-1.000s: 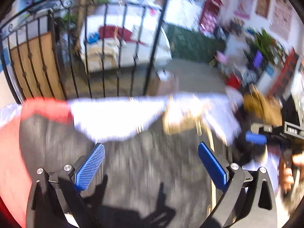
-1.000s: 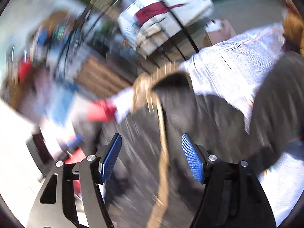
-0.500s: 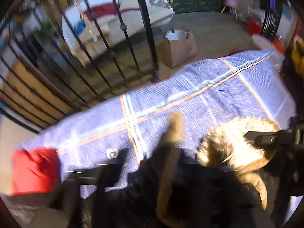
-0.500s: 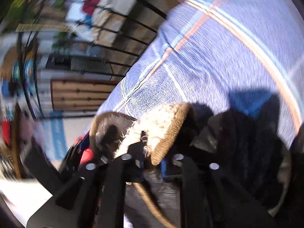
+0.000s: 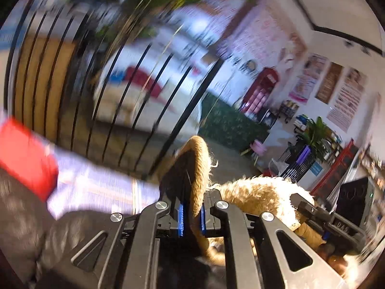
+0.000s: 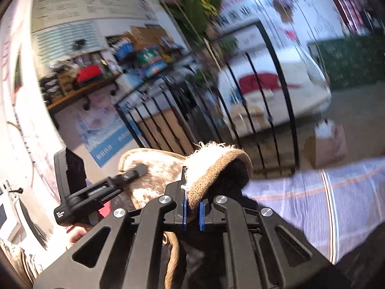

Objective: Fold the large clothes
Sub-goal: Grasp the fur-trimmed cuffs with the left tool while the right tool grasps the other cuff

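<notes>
Two grippers are clamped on one garment, and you hold both angled a little downward, side by side. Behind everything stands the black wrought-iron railing (image 5: 168, 110), with a white bed with a red cloth (image 6: 272, 89) beyond its bars. Below you lies the pale lilac checked sheet with orange stripes (image 6: 312, 200), spread over the bed you work at, with a red block-shaped cushion (image 5: 24, 154) at its far left edge. The dark grey coat with tan fleece lining (image 5: 24, 216) lies partly on that sheet and rises at its collar into your tools. Your left gripper (image 5: 191, 219) has its blue jaws closed on a tan fleece-edged strip of the collar, which stands up above them. Your right gripper (image 6: 192, 214) has its jaws closed on the neighbouring fleece-trimmed fold, which curls over to the right. From the right wrist view your left tool (image 6: 96, 195) shows just beside it. A brown paper bag (image 6: 327, 144) sits on the floor past the sheet.
</notes>
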A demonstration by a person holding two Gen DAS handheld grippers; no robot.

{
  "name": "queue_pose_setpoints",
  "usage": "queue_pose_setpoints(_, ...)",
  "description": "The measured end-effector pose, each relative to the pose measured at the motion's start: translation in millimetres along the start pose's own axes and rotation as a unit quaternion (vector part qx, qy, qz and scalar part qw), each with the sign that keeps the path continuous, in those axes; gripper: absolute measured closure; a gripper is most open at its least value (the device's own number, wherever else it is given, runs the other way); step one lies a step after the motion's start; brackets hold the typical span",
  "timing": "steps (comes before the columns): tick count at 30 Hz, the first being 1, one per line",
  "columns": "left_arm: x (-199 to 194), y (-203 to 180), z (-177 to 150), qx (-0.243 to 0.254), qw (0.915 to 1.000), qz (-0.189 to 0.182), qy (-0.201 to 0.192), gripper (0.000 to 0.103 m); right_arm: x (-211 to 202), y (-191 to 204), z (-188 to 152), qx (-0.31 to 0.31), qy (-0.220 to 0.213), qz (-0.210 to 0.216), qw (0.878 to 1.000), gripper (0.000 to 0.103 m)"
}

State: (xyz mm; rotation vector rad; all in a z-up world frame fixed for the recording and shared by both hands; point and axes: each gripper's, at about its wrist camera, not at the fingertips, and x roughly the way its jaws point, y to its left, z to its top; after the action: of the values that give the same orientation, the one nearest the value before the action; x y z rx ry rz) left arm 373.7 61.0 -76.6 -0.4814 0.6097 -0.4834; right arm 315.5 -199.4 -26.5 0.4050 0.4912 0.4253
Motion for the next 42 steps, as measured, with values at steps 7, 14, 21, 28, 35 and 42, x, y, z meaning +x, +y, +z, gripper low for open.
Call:
queue_pose_setpoints(7,20.7,107.3,-109.4,-0.217,0.9688,-0.016,0.118,0.094,30.7,-95.8,-129.6,0.294,0.108,0.057,0.948,0.096)
queue_pose_setpoints(14,10.4,98.7,-119.6,-0.115,0.9834,0.017,0.139,0.089,19.3,-106.7,-164.6,0.229,0.132,-0.069,0.962,0.09)
queue_pose_setpoints(21,-37.2,-5.4,-53.9,0.133,0.9798,0.148,0.019,0.015,-1.2,-62.6,-103.4,0.066,0.112,-0.202,0.971,0.034)
queue_pose_setpoints(28,28.2,-87.0,1.9,0.314,0.9371,0.151,0.029,0.012,23.6,-19.2,-20.9,-0.089,0.094,-0.231,0.964,0.033)
queue_pose_setpoints(35,155.9,-29.4,-4.1,0.274,0.9052,0.223,0.237,0.03,158.9,-42.5,-24.0,-0.149,0.311,-0.19,0.919,0.042)
queue_pose_setpoints(42,158.6,53.0,-16.4,0.1,0.9372,0.125,0.31,0.073,203.4,-79.3,-95.3,-0.254,0.393,-0.28,0.838,0.08)
